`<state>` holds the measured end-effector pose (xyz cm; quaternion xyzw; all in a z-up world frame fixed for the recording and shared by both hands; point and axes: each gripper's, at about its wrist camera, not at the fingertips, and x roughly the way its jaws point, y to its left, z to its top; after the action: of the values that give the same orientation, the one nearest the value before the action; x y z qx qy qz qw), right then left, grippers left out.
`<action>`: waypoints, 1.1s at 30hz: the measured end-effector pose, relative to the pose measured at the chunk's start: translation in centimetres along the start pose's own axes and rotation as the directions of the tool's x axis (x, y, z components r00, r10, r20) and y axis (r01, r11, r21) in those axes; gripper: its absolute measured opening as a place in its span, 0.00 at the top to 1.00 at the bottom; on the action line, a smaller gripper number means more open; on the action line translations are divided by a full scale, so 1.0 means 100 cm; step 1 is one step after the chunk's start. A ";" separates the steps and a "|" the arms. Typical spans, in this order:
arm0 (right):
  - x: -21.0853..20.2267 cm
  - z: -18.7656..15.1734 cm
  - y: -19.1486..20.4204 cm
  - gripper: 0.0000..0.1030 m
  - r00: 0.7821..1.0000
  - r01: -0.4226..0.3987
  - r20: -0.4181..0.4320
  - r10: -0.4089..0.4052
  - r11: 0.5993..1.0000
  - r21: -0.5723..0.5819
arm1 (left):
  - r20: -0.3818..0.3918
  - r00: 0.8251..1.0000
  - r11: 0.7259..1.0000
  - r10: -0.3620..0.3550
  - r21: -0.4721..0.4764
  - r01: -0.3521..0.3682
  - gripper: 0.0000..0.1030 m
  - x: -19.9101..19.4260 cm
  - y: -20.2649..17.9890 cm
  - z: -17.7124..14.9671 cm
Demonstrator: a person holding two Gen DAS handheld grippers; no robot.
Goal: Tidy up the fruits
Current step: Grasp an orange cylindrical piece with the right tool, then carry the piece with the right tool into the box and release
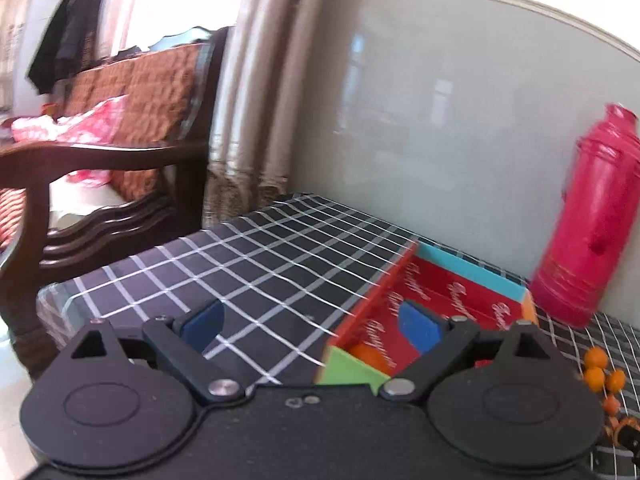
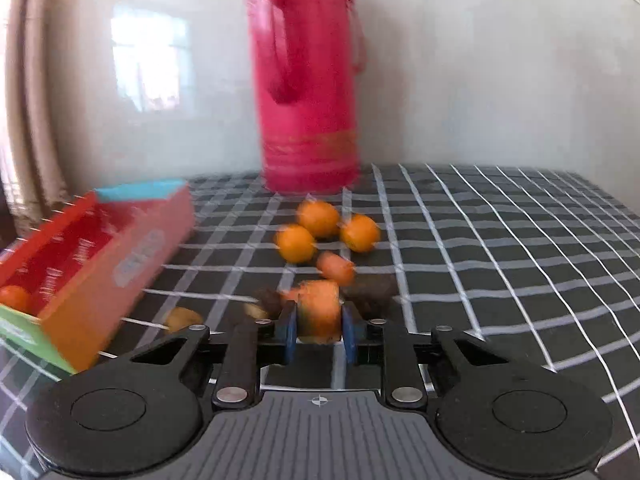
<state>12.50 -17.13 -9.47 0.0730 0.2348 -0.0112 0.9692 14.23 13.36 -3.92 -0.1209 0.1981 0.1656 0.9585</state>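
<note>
Gripping round orange fruit (image 2: 319, 312), right gripper (image 2: 319, 330); cardboard box (image 2: 120, 256) near.

Both views are bright with daylight. In the left view it floods in at the upper left, washing out the area behind the chair (image 1: 120, 128). The glossy wall (image 2: 480, 80) mirrors a window as a pale glare patch. Motion blur smears the flask (image 2: 308, 80), fruits (image 2: 320, 220) and box (image 2: 100, 256). Fisheye bends the cloth's (image 2: 500, 240) grid lines, and the corners go dark.
</note>
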 end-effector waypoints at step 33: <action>-0.002 0.028 0.093 0.00 0.951 -0.279 0.110 0.290 0.955 -0.101 | 0.002 0.997 0.997 0.076 0.000 -0.076 0.14 0.001 0.030 0.001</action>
<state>14.10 -8.37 -5.62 0.0644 0.1616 0.1340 0.9756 13.29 16.13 -4.40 -0.1130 0.2017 0.2022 0.9517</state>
